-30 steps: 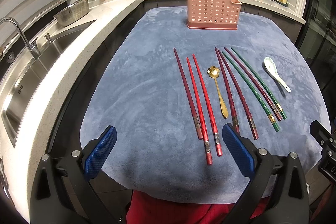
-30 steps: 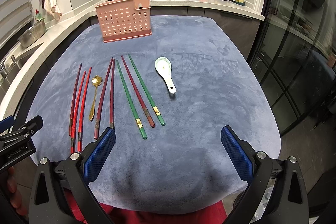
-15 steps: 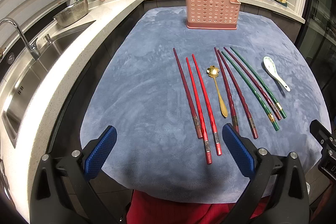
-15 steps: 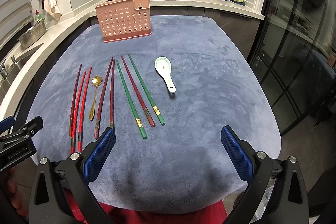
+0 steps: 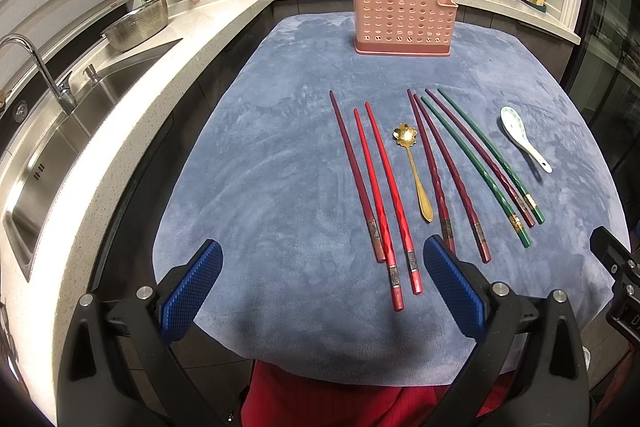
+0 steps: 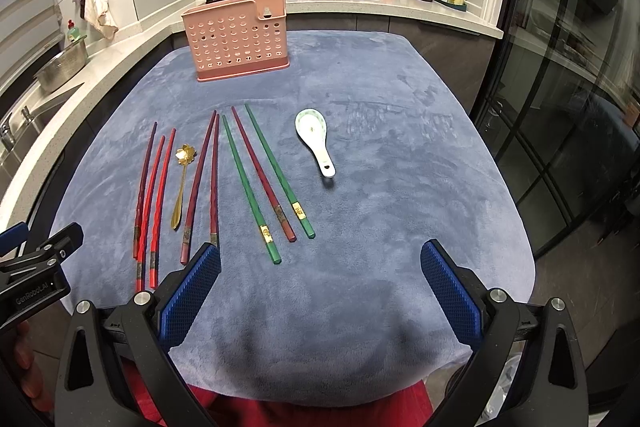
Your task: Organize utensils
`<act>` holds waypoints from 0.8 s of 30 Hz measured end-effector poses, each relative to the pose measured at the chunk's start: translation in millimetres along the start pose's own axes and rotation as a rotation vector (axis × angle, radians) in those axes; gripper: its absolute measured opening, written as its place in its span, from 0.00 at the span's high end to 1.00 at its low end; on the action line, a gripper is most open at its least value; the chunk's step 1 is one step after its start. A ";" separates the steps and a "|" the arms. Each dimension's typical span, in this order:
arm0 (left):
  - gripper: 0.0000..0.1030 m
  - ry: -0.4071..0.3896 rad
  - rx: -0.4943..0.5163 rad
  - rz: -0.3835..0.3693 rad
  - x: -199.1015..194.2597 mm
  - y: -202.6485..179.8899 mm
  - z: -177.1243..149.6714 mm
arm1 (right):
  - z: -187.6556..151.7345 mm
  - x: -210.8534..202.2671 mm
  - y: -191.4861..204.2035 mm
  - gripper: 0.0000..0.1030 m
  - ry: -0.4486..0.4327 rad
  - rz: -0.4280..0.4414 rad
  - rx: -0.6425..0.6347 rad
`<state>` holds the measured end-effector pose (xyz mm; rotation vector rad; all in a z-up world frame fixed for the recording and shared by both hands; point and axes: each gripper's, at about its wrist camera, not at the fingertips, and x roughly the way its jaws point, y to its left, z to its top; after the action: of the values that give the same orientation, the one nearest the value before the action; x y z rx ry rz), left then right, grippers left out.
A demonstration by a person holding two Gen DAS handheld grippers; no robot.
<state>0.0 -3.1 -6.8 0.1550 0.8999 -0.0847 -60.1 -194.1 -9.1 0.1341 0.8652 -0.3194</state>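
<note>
My left wrist view gives me the sink (image 5: 60, 131) and faucet (image 5: 36, 67) along the counter, which the right wrist view barely catches, while the right one shows the glass doors (image 6: 568, 115). I have the left gripper (image 5: 324, 293) and the right gripper (image 6: 320, 293) both spread wide and empty above the near edge of the blue cloth (image 6: 380, 167). The chopsticks (image 5: 376, 187), gold spoon (image 5: 412, 167) and white spoon (image 6: 316, 139) lie on the cloth, well short of the pink holder (image 6: 236, 39).

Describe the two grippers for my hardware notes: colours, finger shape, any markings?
Both match: the left gripper and right gripper have black angular frames with silver bolts and blue, diamond-textured finger pads. In the right wrist view, white lettering, seemingly "GenRobot.AI", marks the left gripper's side.
</note>
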 end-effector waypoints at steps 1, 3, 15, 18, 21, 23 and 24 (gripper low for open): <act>0.07 -0.001 0.000 0.000 -0.5 0.1 -0.2 | 0.0 0.1 0.1 0.07 0.001 0.000 0.000; 0.07 -0.001 0.001 0.000 -0.5 -0.5 -0.9 | 0.1 -0.1 0.1 0.07 0.000 0.000 -0.001; 0.07 0.001 0.001 -0.001 -0.3 -1.3 -2.3 | -0.2 0.0 0.5 0.07 0.000 0.000 0.000; 0.07 0.002 0.002 -0.002 -0.2 -1.8 -2.8 | -0.3 0.0 0.5 0.07 0.000 0.001 0.000; 0.07 0.003 0.003 -0.004 -0.4 -2.7 -4.3 | -0.2 0.1 0.5 0.07 0.000 0.001 0.000; 0.07 0.004 0.004 -0.004 -0.3 -3.7 -5.4 | -0.2 0.2 0.5 0.07 0.000 0.001 0.000; 0.07 0.003 0.004 -0.005 -0.4 -3.6 -5.4 | 0.0 0.2 0.4 0.07 0.001 0.001 0.000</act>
<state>-4.9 -5.8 -10.2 0.1570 0.9034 -0.0912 -59.9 -193.8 -9.2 0.1349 0.8658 -0.3186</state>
